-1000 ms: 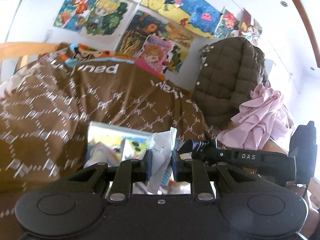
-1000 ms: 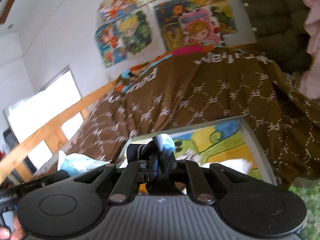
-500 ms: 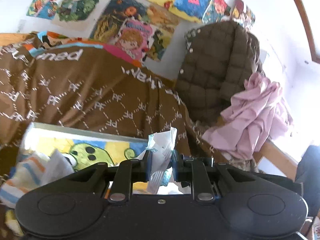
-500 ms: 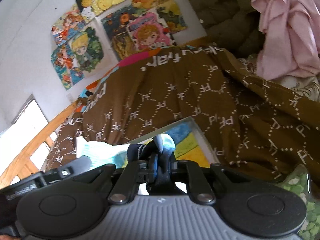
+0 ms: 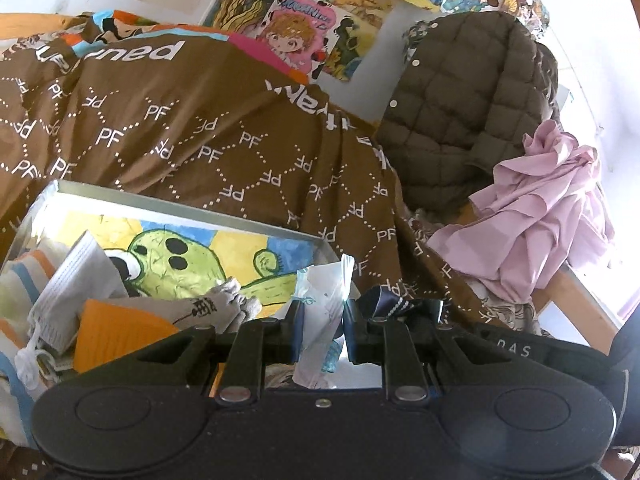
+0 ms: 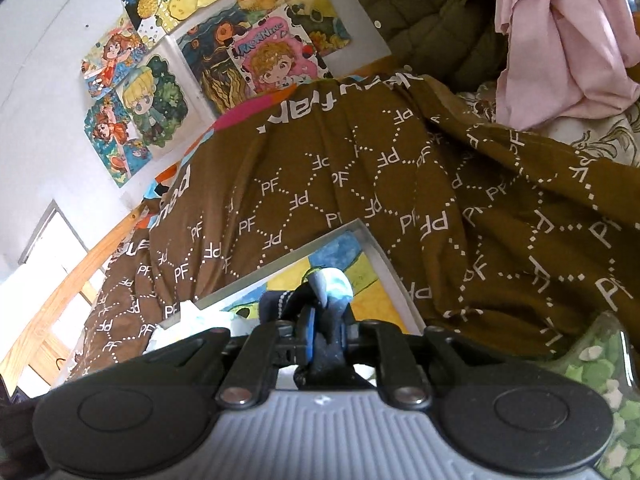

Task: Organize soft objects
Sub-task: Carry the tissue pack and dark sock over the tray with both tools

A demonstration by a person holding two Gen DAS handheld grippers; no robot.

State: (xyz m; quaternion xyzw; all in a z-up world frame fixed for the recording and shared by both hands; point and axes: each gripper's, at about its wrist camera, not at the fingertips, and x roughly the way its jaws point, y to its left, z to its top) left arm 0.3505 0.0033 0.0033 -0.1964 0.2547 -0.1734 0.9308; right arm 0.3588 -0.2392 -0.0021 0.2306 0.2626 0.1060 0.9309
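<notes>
At the bottom centre of the left wrist view, my left gripper is clenched on a white crinkled packet. My right gripper pinches a dark sock with a pale blue toe; its jaws are easing apart, the sock between them. Just beyond both lies the tray with a green cartoon print, lower left of the left view, holding a face mask, an orange cloth and a grey sock. Farther up spreads the brown patterned blanket; at the right, a quilted jacket and pink cloth; posters line the wall.
</notes>
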